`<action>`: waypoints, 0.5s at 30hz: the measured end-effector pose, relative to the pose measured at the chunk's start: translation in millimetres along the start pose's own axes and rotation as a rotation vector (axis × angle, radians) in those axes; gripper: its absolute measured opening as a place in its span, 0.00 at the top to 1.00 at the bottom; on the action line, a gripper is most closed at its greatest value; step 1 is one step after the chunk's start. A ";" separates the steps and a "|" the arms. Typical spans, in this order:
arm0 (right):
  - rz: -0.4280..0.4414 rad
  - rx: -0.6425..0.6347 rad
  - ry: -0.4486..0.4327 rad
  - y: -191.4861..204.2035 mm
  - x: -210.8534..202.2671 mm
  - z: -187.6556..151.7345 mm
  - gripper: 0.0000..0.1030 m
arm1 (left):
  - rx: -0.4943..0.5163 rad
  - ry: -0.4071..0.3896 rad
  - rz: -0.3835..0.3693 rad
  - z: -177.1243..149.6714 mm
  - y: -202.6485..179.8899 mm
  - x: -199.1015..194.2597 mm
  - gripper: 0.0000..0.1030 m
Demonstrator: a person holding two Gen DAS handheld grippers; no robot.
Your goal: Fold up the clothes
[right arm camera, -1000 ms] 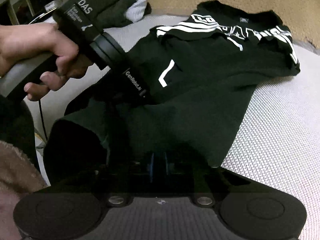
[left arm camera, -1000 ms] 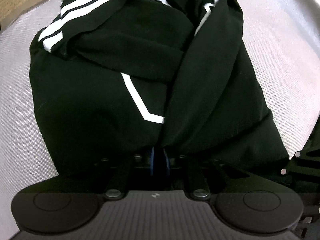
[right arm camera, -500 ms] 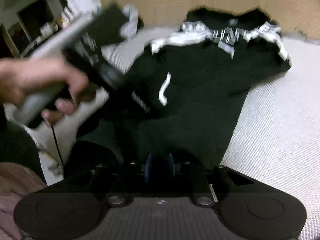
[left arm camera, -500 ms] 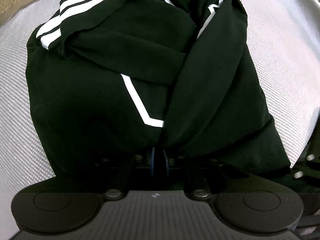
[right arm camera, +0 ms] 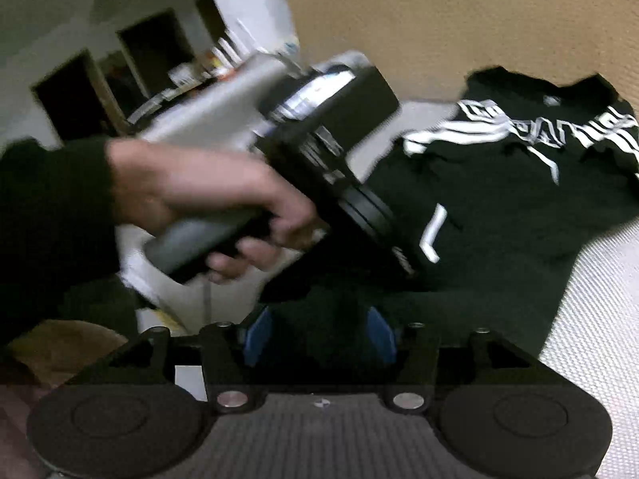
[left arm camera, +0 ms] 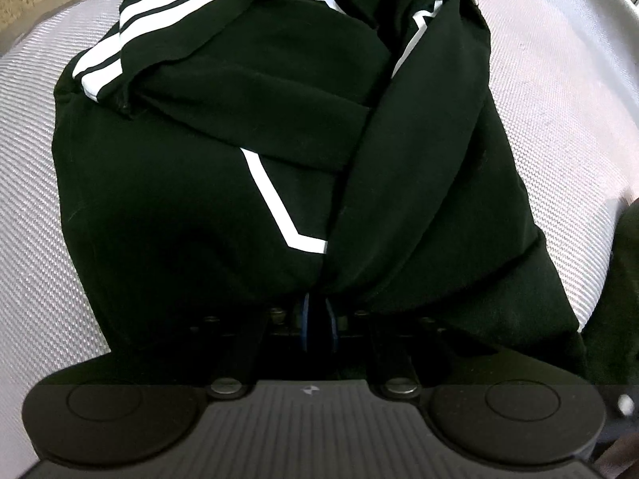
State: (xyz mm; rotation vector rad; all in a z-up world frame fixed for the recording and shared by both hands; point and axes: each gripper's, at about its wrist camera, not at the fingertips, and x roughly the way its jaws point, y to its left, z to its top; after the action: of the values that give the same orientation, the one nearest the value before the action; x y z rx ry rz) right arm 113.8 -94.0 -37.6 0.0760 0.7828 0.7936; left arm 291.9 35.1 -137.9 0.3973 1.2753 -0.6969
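A black shirt (left arm camera: 207, 207) with white stripes and lettering lies half folded on a white woven surface (left arm camera: 559, 111). My left gripper (left arm camera: 318, 319) is shut on the shirt's near edge, its blue pads close together with cloth pinched between them. In the right wrist view the shirt (right arm camera: 499, 207) spreads away to the right. My right gripper (right arm camera: 319, 333) hangs above the near edge; its jaws are opening, and the blue pads (right arm camera: 255, 335) stand wide apart without pressing on the dark cloth seen between them. A person's hand (right arm camera: 191, 199) holds the left gripper's handle.
Tan carpet (right arm camera: 439, 20) lies beyond the white surface (right arm camera: 591, 319). Dark shelves and clutter (right arm camera: 80, 92) stand at the back left. A dark sleeve (right arm camera: 48, 215) fills the left edge of the right wrist view.
My right gripper went from shut on the shirt's edge to wide open, letting the cloth go, and it rose and tipped upward. The left gripper kept its grip and did not move.
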 end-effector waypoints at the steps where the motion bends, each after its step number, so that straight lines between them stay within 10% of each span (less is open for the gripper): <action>1: -0.005 -0.017 0.005 2.7 1.7 -2.2 0.34 | -0.001 -0.006 -0.001 -1.3 0.2 -0.5 0.87; 6: -0.022 -0.100 0.077 9.8 25.1 -17.9 0.35 | 0.002 0.005 -0.003 0.1 0.3 -1.5 0.87; 11: -0.051 -0.059 0.088 5.9 42.2 -18.7 0.89 | 0.016 -0.012 0.019 -6.2 -4.9 -5.4 0.88; 15: 0.011 -0.088 0.041 19.1 35.4 -12.4 0.94 | 0.019 -0.054 0.000 -22.1 1.4 -19.4 0.89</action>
State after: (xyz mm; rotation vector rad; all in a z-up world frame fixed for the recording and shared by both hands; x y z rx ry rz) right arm 109.5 -59.5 -61.4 -0.0150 0.7856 0.8416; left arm 274.2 55.0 -125.3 0.3918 1.2183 -0.7161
